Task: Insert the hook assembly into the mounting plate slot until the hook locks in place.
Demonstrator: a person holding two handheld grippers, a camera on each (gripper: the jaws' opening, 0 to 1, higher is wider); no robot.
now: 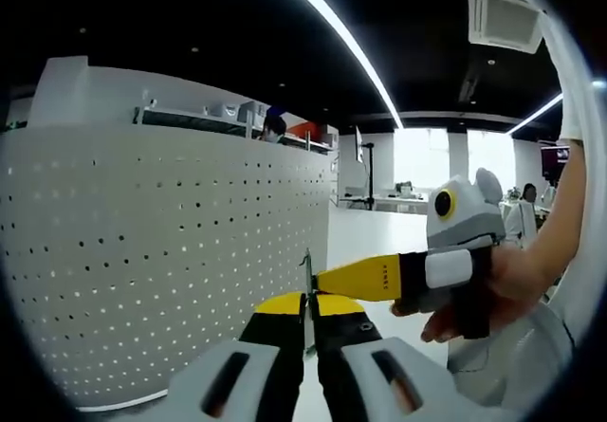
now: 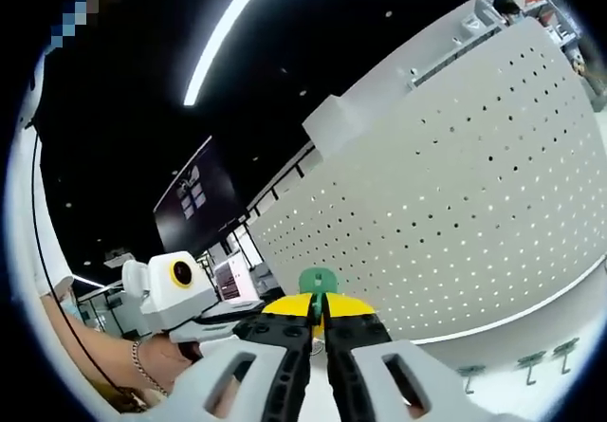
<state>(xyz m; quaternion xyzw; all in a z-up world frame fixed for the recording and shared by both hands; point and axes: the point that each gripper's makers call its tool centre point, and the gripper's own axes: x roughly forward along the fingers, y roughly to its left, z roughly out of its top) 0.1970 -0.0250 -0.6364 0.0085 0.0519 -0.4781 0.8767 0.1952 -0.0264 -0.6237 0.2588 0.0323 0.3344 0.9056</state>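
Left gripper view: left gripper [image 1: 306,310] pinches a thin metal hook [image 1: 307,284] before the pegboard [image 1: 171,251] (white, perforated); right gripper [image 2: 318,316] clamps a green hook piece [image 2: 318,281]

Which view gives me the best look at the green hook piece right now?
The right gripper view: the green hook piece rises clear above that gripper's shut jaws, against the white pegboard panel. In the left gripper view I cannot make it out; a thin metal part sits between those jaws.

White pegboard [image 1: 171,251], rows of small dark holes. Black-and-yellow tips on left gripper [image 1: 306,320] and right gripper [image 2: 318,320], grey-white bodies. Green hook [image 2: 318,280]. White counter [image 2: 531,332]. Black ceiling [image 1: 237,33], white light strip [image 1: 332,33].
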